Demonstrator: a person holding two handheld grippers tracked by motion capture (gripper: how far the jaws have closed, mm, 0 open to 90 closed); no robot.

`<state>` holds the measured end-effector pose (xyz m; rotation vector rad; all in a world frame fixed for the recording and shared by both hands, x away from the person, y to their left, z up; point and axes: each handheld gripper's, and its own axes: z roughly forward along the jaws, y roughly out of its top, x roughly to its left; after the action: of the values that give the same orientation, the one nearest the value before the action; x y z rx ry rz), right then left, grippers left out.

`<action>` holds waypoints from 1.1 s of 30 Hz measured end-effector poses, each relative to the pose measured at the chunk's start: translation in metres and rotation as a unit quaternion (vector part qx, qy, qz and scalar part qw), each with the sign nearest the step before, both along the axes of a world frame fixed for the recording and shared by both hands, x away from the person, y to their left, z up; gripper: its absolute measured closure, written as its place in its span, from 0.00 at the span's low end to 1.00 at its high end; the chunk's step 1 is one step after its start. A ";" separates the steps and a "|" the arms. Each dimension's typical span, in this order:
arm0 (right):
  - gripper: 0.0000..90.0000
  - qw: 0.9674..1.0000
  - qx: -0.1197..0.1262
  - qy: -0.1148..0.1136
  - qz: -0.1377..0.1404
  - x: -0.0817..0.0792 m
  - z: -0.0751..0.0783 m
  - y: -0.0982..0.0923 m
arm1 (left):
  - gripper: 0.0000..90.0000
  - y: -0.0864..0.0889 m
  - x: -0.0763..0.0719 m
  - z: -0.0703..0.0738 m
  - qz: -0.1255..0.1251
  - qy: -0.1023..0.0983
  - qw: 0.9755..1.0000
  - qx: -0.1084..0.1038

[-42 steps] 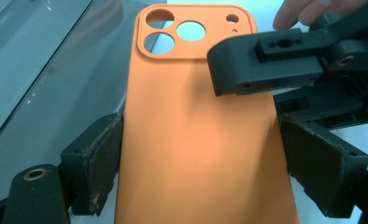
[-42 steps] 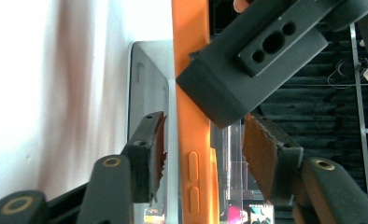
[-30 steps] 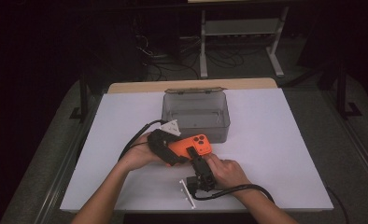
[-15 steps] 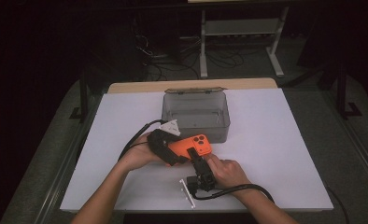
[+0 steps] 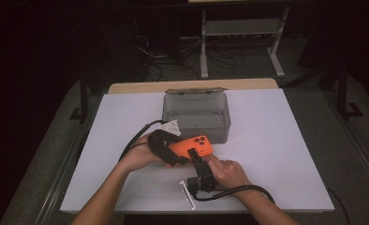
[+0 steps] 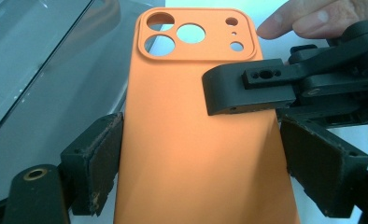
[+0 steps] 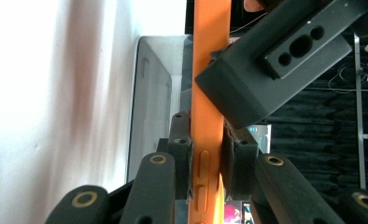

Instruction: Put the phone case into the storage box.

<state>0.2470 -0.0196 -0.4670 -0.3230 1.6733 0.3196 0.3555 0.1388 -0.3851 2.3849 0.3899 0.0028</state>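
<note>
An orange phone case (image 5: 197, 146) is held just above the white table, in front of a grey clear box (image 5: 196, 112). My left gripper (image 6: 198, 140) spans the case's width, a pad pressed on each long edge, camera cutouts pointing away. My right gripper (image 7: 208, 140) comes in from the near side and pinches the case (image 7: 211, 70) through its thickness at one long edge. Its jaws have just been closing with the case between them, and both pads now press on it. In the left gripper view one right jaw lies black across the case's back (image 6: 187, 177).
The lidless box (image 6: 42, 70) stands directly behind the case. A small white piece (image 5: 186, 192) lies by the right hand near the table's front edge. Black cables trail from both grippers. Dark floor and a metal stand lie beyond the table.
</note>
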 end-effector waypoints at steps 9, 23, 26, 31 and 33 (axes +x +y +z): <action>0.87 1.000 -0.007 -0.018 0.003 -0.002 -0.001 -0.001 | 0.18 0.001 0.001 0.001 -0.002 0.007 1.000 -0.004; 0.87 1.000 -0.009 -0.021 0.005 -0.002 -0.001 -0.002 | 0.17 0.001 0.001 0.000 -0.001 0.013 1.000 -0.009; 0.88 1.000 -0.008 -0.020 0.006 -0.002 0.000 -0.002 | 0.17 0.002 0.001 0.000 -0.001 0.013 1.000 -0.010; 0.88 1.000 -0.010 -0.015 0.008 -0.003 -0.002 -0.001 | 0.17 0.006 0.000 0.004 0.004 0.007 0.999 -0.033; 0.88 1.000 -0.010 -0.014 0.010 -0.004 -0.002 -0.001 | 0.17 0.008 0.001 0.005 0.005 0.008 0.999 -0.040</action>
<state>0.2432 -0.0201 -0.4691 -0.3583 1.6476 0.3123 0.3561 0.1467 -0.3797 2.3053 0.4023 -0.0254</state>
